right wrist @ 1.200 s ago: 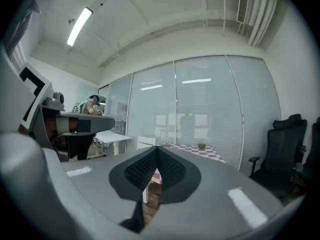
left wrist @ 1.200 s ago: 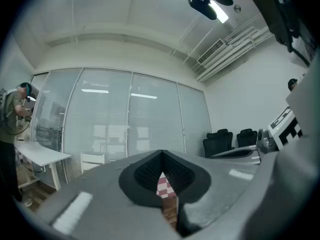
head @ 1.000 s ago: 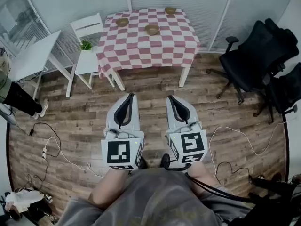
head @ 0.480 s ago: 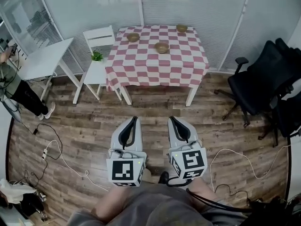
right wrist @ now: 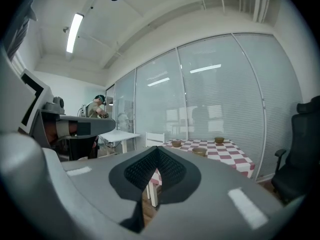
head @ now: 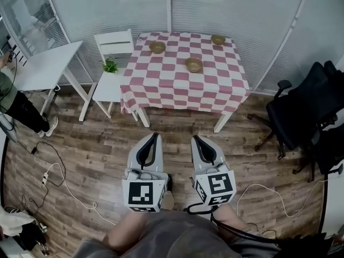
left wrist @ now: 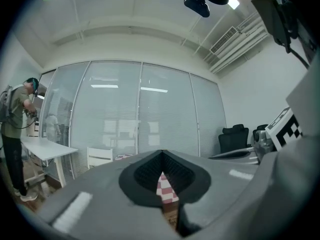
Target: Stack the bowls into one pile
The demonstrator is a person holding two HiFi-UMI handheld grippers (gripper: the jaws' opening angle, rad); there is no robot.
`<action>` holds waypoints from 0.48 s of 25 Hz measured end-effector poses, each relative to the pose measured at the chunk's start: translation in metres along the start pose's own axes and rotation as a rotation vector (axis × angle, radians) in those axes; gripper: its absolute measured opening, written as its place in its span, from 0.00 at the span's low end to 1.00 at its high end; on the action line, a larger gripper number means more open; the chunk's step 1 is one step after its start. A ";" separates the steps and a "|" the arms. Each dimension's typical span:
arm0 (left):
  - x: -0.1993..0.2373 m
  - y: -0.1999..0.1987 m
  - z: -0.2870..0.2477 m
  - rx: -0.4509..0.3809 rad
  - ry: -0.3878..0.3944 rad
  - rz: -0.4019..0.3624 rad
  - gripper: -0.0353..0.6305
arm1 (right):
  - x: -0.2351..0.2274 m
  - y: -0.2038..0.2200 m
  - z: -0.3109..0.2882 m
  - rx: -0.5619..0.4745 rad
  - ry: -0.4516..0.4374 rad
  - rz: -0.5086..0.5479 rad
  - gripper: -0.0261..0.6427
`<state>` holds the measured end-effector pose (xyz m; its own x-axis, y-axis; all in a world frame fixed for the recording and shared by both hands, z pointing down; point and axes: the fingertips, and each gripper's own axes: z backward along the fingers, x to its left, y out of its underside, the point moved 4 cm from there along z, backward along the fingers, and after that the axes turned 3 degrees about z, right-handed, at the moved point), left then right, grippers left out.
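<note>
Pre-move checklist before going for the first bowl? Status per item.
1. Three bowls in view on the table: ok. The near bowl, left bowl and far bowl all sit apart.
2. Left tool empty: ok.
3. Right tool empty: ok.
4. Jaws open for a grasp: not ok. Both are shut.
5. Table within reach: not ok. Floor lies between the tools and the table.
6. Bowls empty: cannot tell. They are too small in every view.
</note>
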<state>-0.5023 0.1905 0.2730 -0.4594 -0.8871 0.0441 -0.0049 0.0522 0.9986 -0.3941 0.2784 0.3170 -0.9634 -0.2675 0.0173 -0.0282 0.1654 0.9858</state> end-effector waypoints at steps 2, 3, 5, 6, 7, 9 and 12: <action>0.021 -0.010 -0.026 -0.014 0.004 -0.006 0.05 | -0.006 -0.012 -0.033 -0.007 0.001 0.002 0.08; 0.031 -0.015 -0.038 -0.023 0.005 -0.010 0.05 | -0.009 -0.018 -0.050 -0.014 0.002 0.003 0.08; 0.050 -0.024 -0.060 -0.042 0.008 -0.017 0.05 | -0.014 -0.030 -0.080 -0.026 0.003 0.004 0.08; 0.059 -0.028 -0.069 -0.050 0.008 -0.019 0.05 | -0.014 -0.034 -0.093 -0.031 0.002 0.004 0.08; 0.069 -0.032 -0.077 -0.058 0.007 -0.021 0.05 | -0.014 -0.038 -0.107 -0.034 0.000 0.005 0.08; 0.087 -0.039 -0.092 -0.075 0.006 -0.025 0.05 | -0.014 -0.047 -0.131 -0.044 0.000 0.012 0.08; 0.110 -0.044 -0.112 -0.091 0.009 -0.028 0.05 | -0.015 -0.059 -0.161 -0.062 0.007 0.020 0.08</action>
<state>-0.4531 0.0397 0.2368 -0.4525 -0.8916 0.0163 0.0632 -0.0138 0.9979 -0.3349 0.1201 0.2854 -0.9617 -0.2715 0.0379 0.0076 0.1118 0.9937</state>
